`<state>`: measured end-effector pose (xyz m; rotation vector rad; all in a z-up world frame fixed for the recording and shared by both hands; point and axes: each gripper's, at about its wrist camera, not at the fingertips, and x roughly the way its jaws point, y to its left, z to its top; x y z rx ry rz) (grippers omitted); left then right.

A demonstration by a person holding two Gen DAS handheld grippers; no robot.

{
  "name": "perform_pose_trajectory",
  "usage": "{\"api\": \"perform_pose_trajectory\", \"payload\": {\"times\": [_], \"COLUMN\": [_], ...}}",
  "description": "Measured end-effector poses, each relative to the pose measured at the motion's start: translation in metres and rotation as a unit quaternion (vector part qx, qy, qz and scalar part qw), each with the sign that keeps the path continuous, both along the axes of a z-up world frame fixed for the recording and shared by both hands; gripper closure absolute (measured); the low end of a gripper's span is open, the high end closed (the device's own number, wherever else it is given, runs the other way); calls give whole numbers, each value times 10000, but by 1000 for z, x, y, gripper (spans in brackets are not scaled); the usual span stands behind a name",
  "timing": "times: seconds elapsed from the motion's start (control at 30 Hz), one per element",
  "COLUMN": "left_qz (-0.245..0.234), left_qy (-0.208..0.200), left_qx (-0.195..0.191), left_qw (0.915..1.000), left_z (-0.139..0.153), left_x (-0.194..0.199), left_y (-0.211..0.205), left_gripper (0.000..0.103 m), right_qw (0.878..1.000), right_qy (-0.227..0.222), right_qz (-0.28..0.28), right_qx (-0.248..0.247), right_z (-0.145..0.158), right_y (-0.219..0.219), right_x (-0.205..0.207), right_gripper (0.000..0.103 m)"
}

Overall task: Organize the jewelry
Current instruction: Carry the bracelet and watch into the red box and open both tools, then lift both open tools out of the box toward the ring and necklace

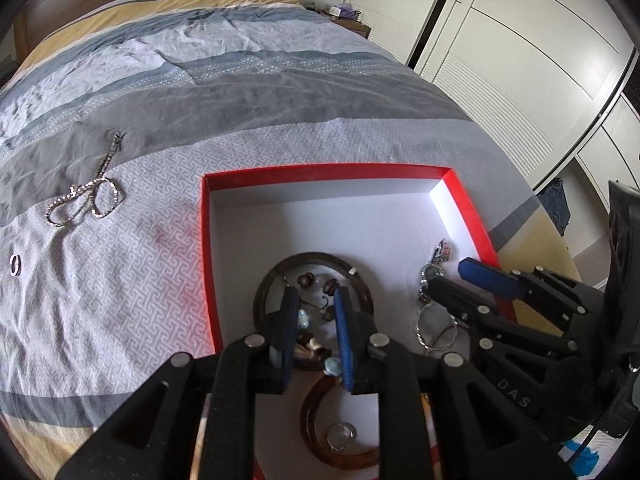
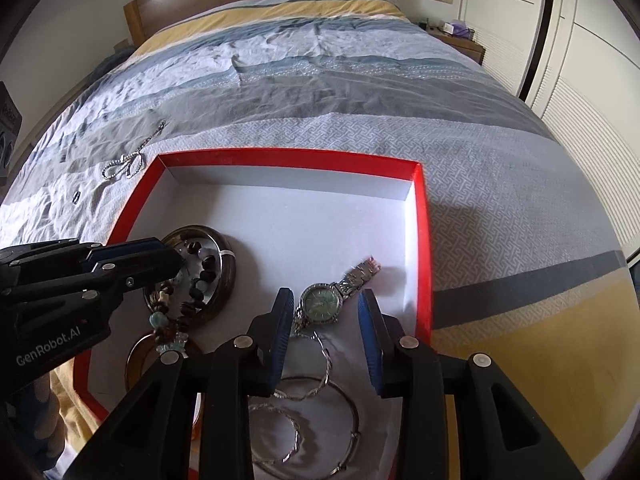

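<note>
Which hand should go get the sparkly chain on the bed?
Probably the left. The chain lies on the blanket, outside the box, on the left gripper's side. The right gripper is open over the watch, farther away.

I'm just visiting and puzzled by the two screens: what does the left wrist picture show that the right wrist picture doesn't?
Only the left wrist view shows a clear ring lying inside the amber bangle. Only the right wrist view shows the green watch face and the thin silver bangles plainly. Both show the red box, the dark wooden bangle, the beaded bracelet, and on the bedspread a sparkly chain and small ring. Both hand-held grippers hang over the box: left, right.
</note>
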<state>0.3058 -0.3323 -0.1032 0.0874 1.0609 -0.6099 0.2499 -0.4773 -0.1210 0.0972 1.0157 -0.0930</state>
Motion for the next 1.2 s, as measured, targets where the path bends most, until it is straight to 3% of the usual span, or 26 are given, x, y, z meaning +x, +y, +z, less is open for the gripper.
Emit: {"api": "perform_pose_trajectory", "payload": {"times": [0.27,0.87,1.2], "left_qz": [62,406,648], "left_qy": [-512,-1430,-1711], "left_qx": [74,151,151], "left_qw": [9986,9888,9830], "left_z": [44,133,159], "left_x": [-48,-181,-238], "left_y": [15,93,147], "left_gripper": [69,68,66], "right_qw": [9996,9960,9926], "right_qy": [-243,-841,-1170], "right_qz": [-138,164,268], "right_qx": [56,258,193], "right_z": [34,112,146], "right_y": [7,87,127], "right_x": [-40,-167,-224], "right_gripper": [65,58,55]}}
